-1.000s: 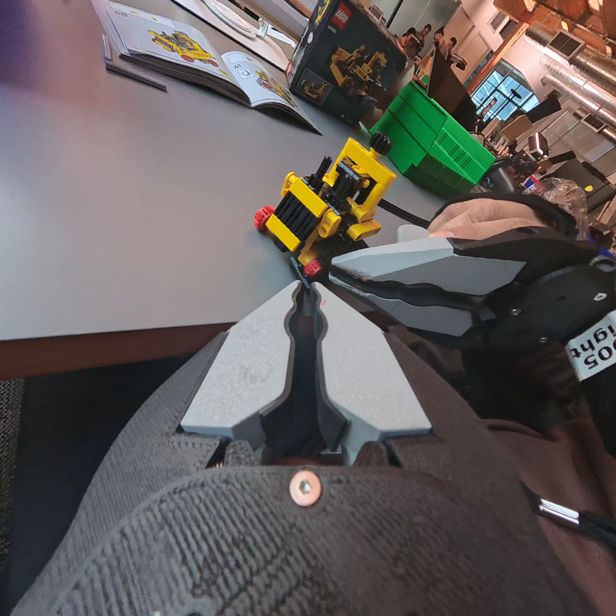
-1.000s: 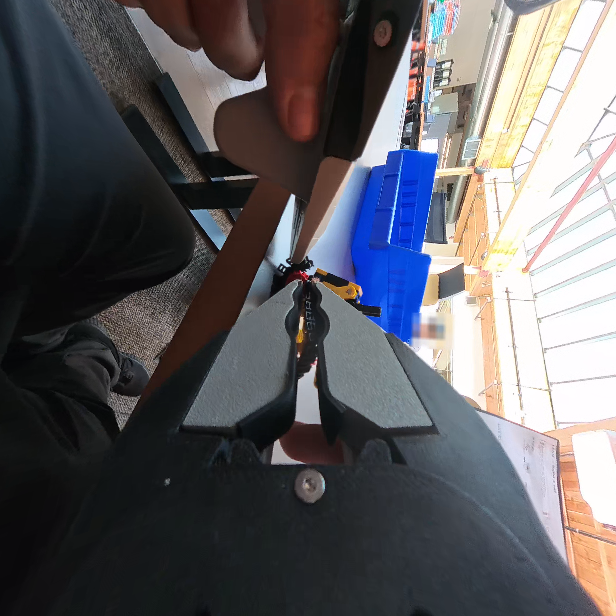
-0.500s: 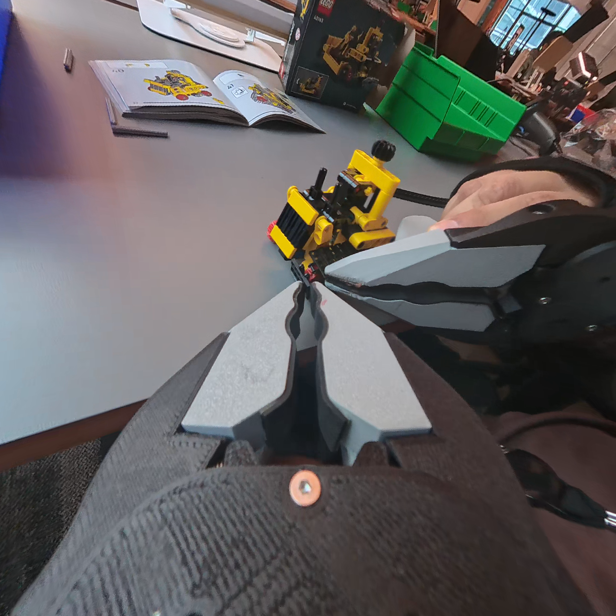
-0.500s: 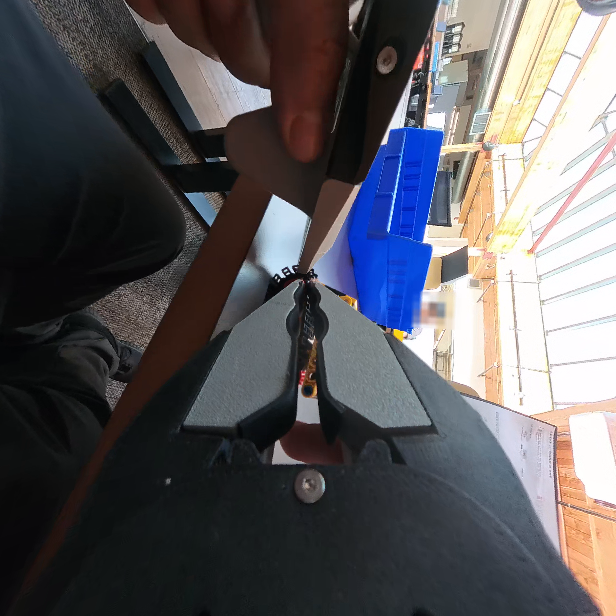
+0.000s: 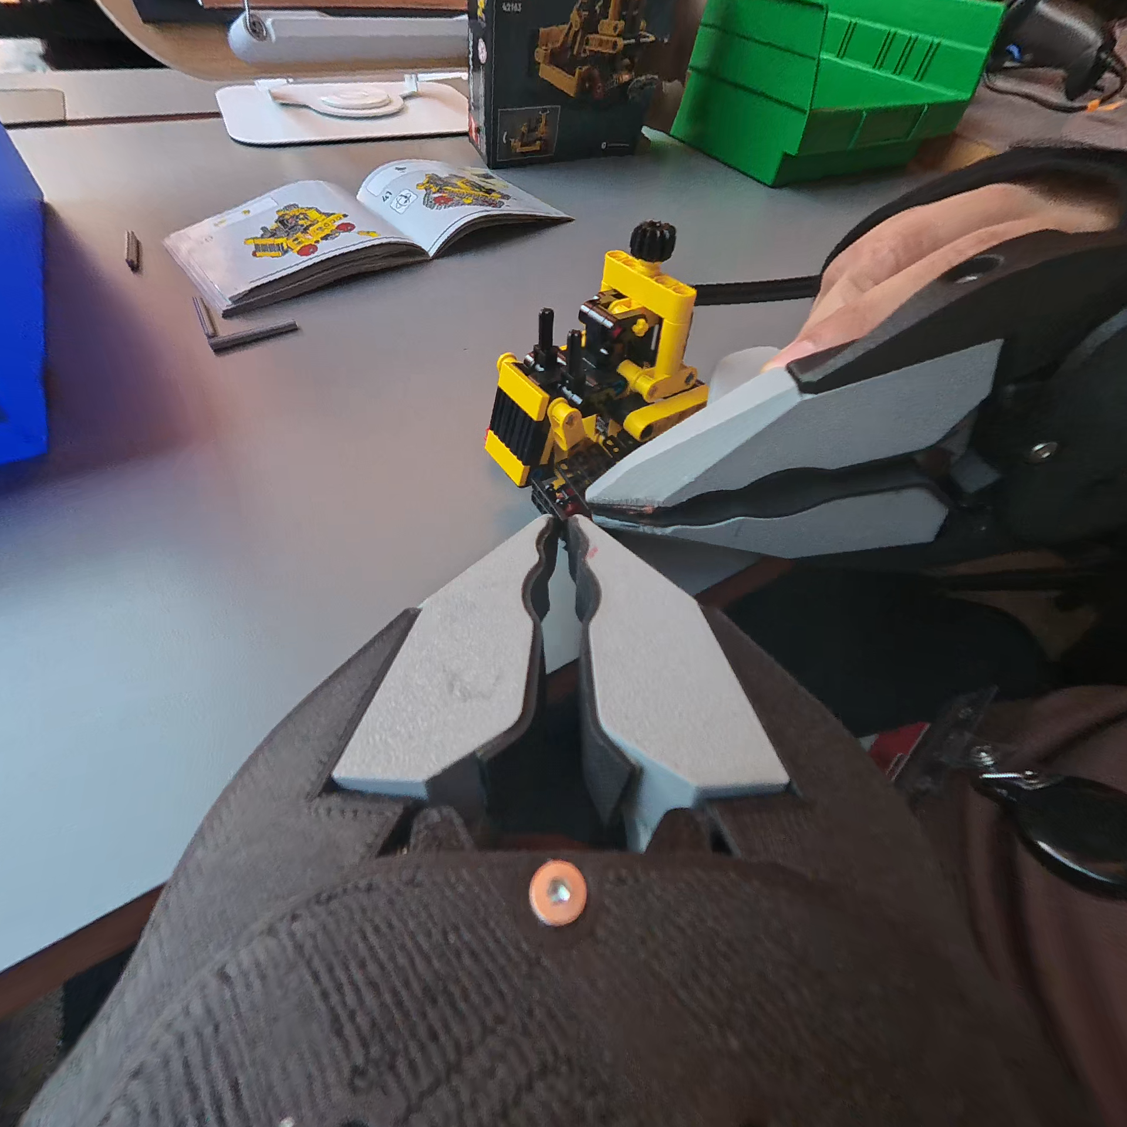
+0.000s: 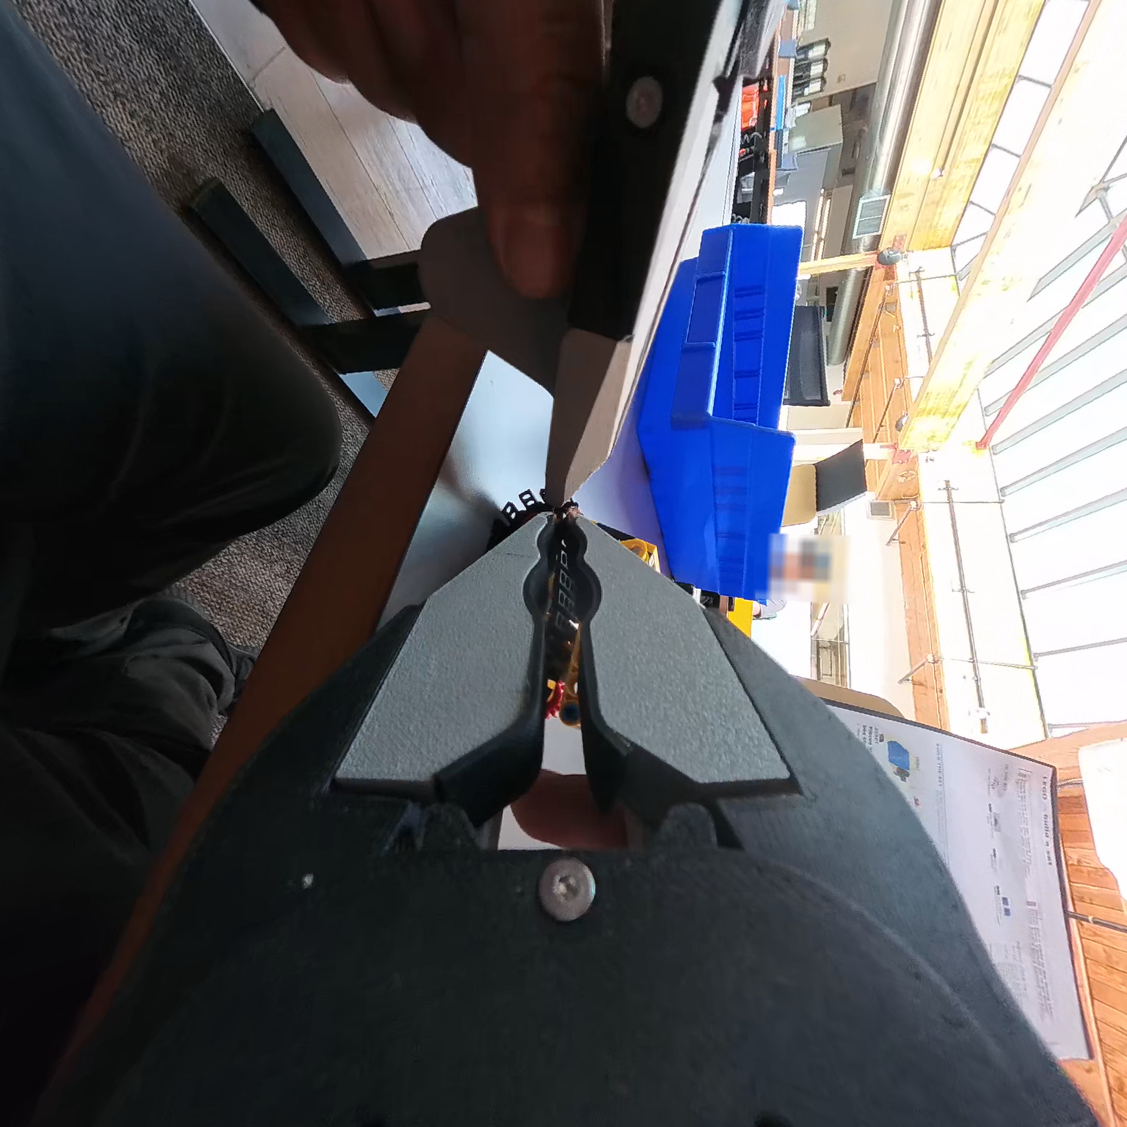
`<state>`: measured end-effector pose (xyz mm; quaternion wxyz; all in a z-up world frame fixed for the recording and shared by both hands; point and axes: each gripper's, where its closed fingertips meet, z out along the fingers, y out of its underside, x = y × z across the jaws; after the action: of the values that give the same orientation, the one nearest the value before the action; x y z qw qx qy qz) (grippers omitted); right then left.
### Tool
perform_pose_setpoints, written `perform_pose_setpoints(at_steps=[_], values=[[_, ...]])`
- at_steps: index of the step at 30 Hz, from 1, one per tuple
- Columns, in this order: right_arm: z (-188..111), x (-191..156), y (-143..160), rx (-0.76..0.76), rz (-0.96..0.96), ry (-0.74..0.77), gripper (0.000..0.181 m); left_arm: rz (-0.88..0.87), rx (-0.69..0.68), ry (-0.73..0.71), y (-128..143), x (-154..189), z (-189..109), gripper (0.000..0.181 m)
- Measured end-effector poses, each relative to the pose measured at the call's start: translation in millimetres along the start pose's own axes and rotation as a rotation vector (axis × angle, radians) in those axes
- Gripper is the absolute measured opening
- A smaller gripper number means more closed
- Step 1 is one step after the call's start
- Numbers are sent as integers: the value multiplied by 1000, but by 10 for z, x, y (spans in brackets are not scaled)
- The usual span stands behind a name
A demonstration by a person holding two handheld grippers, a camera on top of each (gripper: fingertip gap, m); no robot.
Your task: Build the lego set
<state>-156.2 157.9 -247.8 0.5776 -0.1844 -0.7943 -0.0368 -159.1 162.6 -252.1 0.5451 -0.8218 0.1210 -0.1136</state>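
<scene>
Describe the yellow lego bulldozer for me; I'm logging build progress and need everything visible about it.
The lego bulldozer is a small plastic model, yellow with black parts: a black ribbed grille framed in yellow, two black upright pins, a yellow cab frame topped by a black gear. It stands upright on the grey table near its front edge. The right hand-held gripper and left hand-held gripper meet its black lower front.

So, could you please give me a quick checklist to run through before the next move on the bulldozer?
1. Right tongs shut at the lower edge of the yellow bulldozer: ok.
2. Left tongs nearly shut at the black piece under the front: cannot tell if gripping.
3. Bulldozer sits on the grey table, near its edge: ok, take care.
4. Instruction booklet open: ok.
5. Loose black rods lie apart, unused: ok.
</scene>
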Motion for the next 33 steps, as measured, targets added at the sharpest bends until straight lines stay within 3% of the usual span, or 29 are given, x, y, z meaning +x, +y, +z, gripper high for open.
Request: perform_pose_setpoints(at_steps=[18, 24, 33], values=[[-18, -6, 41, 19, 54, -1, 0, 390, -133, -7, -23, 12, 43, 0], [-23, -8, 50, 30, 66, -3, 0, 609, -194, -46, -23, 14, 51, 0], [-23, -3, 55, 41, 87, -11, 0, 732, -235, -20, -27, 18, 65, 0]])
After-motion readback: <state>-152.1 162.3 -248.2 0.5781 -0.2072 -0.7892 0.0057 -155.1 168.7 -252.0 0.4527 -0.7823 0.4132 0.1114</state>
